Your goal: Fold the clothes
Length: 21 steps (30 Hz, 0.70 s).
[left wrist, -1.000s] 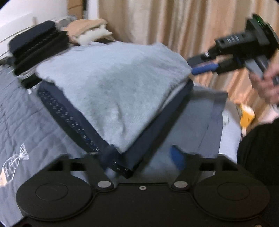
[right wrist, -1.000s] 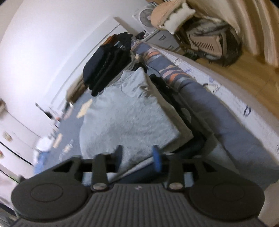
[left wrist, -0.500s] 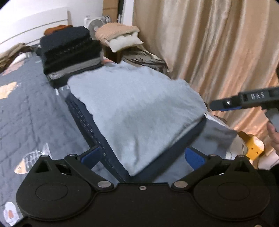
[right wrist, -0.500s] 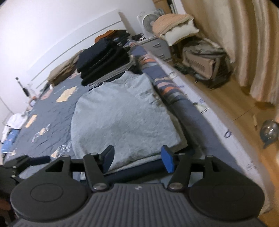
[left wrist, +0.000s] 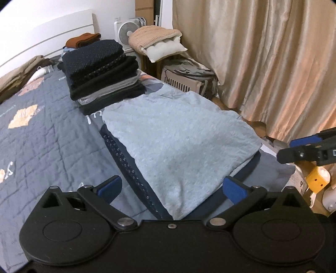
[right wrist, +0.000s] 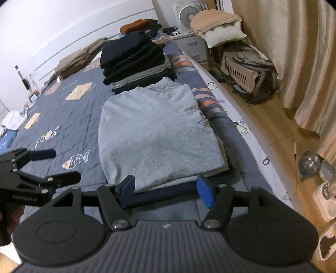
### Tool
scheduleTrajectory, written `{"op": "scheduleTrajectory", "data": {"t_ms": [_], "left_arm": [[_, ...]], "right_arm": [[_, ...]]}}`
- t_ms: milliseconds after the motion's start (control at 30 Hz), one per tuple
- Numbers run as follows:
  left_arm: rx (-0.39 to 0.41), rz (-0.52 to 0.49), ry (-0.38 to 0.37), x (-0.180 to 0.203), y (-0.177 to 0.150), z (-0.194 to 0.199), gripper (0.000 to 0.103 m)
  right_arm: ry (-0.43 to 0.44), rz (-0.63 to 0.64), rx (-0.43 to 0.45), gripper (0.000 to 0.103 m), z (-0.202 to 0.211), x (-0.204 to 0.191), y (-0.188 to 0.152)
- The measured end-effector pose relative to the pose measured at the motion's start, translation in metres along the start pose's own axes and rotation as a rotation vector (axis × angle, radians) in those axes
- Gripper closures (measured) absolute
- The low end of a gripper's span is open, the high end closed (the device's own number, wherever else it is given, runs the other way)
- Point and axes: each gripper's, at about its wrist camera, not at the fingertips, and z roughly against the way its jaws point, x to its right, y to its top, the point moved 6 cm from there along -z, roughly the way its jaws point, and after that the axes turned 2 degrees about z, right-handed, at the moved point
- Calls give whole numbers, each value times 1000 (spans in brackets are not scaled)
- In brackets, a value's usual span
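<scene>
A folded light grey-blue garment lies flat on a dark navy garment at the bed's near corner. Behind it stands a stack of folded dark clothes. My left gripper is open, its blue pads wide apart, hovering just short of the grey garment's near corner. My right gripper is open too, over the navy edge, holding nothing. Each gripper shows in the other's view: the right one at the right edge, the left one at the left.
The quilted navy bedspread spreads to the left. Beyond the bed's right edge are wooden floor, beige curtains, a pet carrier, a fan and bowls on the floor.
Both grippers let go of the clothing, opened and drew back toward me. The grey garment now lies flat on the bed.
</scene>
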Motion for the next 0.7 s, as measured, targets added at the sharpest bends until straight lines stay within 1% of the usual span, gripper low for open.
{"op": "scheduleTrajectory", "data": {"t_ms": [67, 167, 300, 433, 700], "left_arm": [[-6, -11, 9, 0, 3, 4, 0], [-9, -59, 19, 4, 7, 14, 0], [-37, -89, -15, 9, 12, 24, 0], [-62, -124, -40, 14, 16, 34, 0], [-70, -197, -42, 19, 30, 51, 0]], "right_arm": [[9, 5, -12, 38, 7, -6, 1], [19, 17, -23, 37, 17, -15, 2], [22, 41, -49, 36, 27, -26, 1], [40, 34, -78, 36, 36, -31, 1], [10, 53, -79, 36, 56, -37, 12]]}}
